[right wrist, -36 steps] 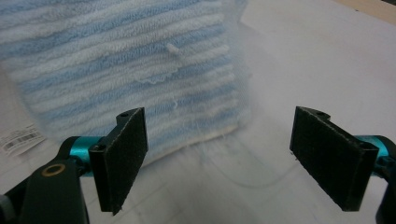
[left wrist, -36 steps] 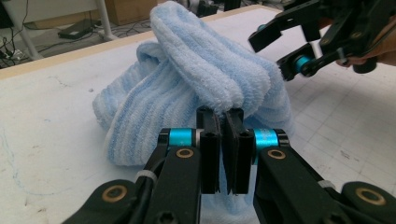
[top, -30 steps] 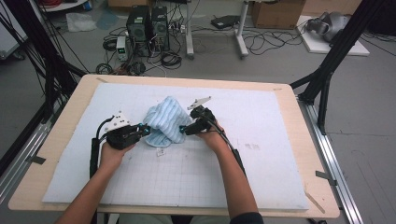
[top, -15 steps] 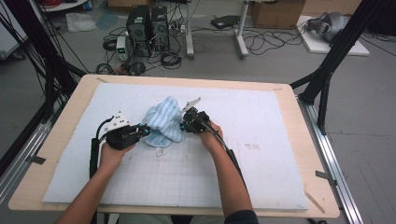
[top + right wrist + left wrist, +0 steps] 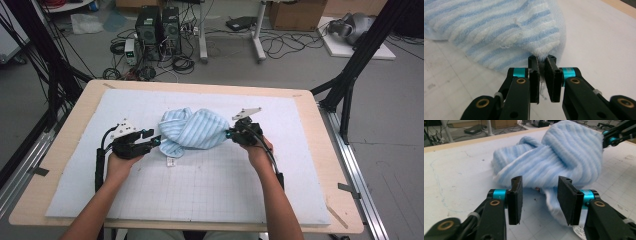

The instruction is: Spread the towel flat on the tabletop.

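At the left, the left gripper (image 5: 156, 141) is seen with its 2 jaws just opened and parted, nothing pinched between them. The striped blue towel (image 5: 192, 129) is bunched mid-mat (image 5: 300, 165). Its right edge is clenched by the right gripper (image 5: 229, 134).

The towel (image 5: 194, 129) is pale blue with fine white stripes, and a small white label (image 5: 171, 162) lies at its near edge; in the right gripper view its edge shows fuzzy white between broader blue bands. It lies on a white mat (image 5: 210, 185) printed with a faint grey grid, which covers a light wooden table (image 5: 330, 165) over a grey floor (image 5: 300, 65). The left gripper (image 5: 155, 142) and the right gripper (image 5: 228, 134) are black with turquoise collars and brass-coloured rivets, each bearing a light grey plate on top.
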`<state>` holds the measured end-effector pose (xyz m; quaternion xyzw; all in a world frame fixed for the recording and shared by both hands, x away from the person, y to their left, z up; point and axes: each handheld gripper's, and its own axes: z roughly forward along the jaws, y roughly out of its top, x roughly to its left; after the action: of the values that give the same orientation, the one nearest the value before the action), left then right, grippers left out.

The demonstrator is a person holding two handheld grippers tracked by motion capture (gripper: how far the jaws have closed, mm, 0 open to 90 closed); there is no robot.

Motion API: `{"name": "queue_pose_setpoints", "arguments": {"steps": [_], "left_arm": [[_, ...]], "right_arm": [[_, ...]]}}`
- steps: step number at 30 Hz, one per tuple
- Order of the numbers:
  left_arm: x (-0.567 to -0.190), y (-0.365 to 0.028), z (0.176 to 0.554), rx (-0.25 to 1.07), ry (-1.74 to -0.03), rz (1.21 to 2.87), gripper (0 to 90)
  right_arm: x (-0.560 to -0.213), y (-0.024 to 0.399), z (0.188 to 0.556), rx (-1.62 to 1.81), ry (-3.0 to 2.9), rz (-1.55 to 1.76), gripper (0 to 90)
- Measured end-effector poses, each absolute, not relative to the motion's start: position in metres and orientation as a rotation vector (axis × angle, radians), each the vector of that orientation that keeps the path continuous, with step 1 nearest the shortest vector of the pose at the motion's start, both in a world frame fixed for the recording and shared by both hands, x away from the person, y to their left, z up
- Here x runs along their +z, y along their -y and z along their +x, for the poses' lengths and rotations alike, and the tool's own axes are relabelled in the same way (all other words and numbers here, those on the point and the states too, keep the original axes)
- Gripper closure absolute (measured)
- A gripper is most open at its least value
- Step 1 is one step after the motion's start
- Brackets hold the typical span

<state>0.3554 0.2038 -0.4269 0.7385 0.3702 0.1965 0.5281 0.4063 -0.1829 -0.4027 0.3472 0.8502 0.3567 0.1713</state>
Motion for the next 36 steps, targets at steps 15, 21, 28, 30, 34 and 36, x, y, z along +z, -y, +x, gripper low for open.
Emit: {"name": "queue_pose_setpoints", "arguments": {"steps": [15,21,28,30,34,36], "left_arm": [[-0.442,-0.178,0.362,0.432,-0.885,1.916,37.8],[-0.444,-0.177,0.362,0.465,-0.849,2.004,81.9],[-0.437,-0.19,0.362,0.455,-0.893,1.91,82.7],[-0.436,-0.192,0.361,0.46,-0.892,1.906,82.7],[-0.435,-0.195,0.36,0.462,-0.894,1.888,82.8],[-0.434,-0.198,0.36,0.462,-0.901,1.876,82.8]], "right_arm": [[-0.413,0.22,0.38,0.966,-2.355,1.097,82.5],[-0.411,0.225,0.373,0.965,-2.35,1.08,58.7],[-0.397,0.209,0.38,1.108,-2.272,0.976,28.5],[-0.4,0.199,0.387,1.104,-2.288,0.954,24.3],[-0.416,0.178,0.407,1.021,-2.347,0.959,22.9],[-0.424,0.17,0.417,0.955,-2.373,0.984,23.5]]}}
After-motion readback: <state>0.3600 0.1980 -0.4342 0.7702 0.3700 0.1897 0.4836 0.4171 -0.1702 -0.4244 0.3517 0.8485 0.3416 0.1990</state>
